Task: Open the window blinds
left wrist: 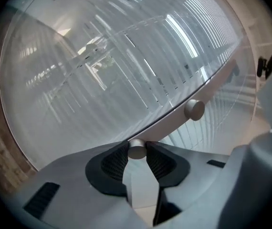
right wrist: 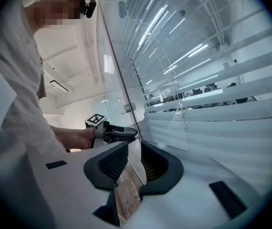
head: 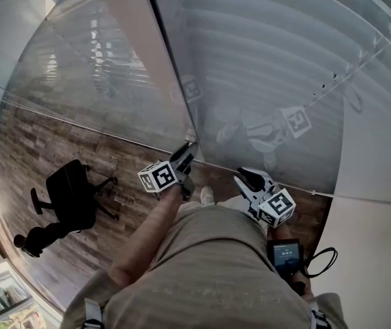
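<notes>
The left tongs (head: 185,155) were shut tight on a small round knob (left wrist: 136,150). The knob stuck out of a pale strip (left wrist: 172,122) on the glass wall (head: 113,81). I think this was the turning step, because that knob most likely tilts the slats. The next move would call for a slow twist of the wrist. The hold must be firm, or the smooth knob could slip out.

The right tongs (right wrist: 132,165) were open with nothing in them, at about four o'clock from the left ones.

The blinds (head: 264,53) hung behind the glass, at about one o'clock in the head view. Some light showed between the slats.

The floor (head: 38,149) was brown wood. A black chair (head: 72,197) stood at eight o'clock.
</notes>
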A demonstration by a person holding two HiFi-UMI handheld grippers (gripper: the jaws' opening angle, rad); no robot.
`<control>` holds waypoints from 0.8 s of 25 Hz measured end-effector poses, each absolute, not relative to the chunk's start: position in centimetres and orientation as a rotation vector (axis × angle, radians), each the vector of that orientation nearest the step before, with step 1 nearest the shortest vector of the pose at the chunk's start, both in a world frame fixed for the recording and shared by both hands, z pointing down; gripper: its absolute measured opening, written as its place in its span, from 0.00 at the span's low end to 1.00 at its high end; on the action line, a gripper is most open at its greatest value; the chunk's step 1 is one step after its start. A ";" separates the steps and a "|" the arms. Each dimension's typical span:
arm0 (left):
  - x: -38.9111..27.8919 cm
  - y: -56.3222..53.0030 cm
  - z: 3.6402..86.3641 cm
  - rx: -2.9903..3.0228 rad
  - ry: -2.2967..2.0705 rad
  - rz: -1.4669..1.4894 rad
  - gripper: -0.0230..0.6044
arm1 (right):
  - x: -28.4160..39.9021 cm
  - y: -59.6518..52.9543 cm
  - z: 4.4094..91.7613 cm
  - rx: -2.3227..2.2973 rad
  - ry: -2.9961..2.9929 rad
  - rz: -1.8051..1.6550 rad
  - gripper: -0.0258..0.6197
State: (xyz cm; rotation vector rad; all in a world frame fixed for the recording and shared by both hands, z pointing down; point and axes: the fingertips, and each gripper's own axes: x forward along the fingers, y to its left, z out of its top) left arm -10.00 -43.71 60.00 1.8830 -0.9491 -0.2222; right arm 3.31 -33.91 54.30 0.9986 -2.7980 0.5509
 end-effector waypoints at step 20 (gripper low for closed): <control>-9.8 -44.2 60.2 1.456 -0.554 -0.639 0.25 | 3.8 -34.0 54.4 1.034 -2.778 0.547 0.18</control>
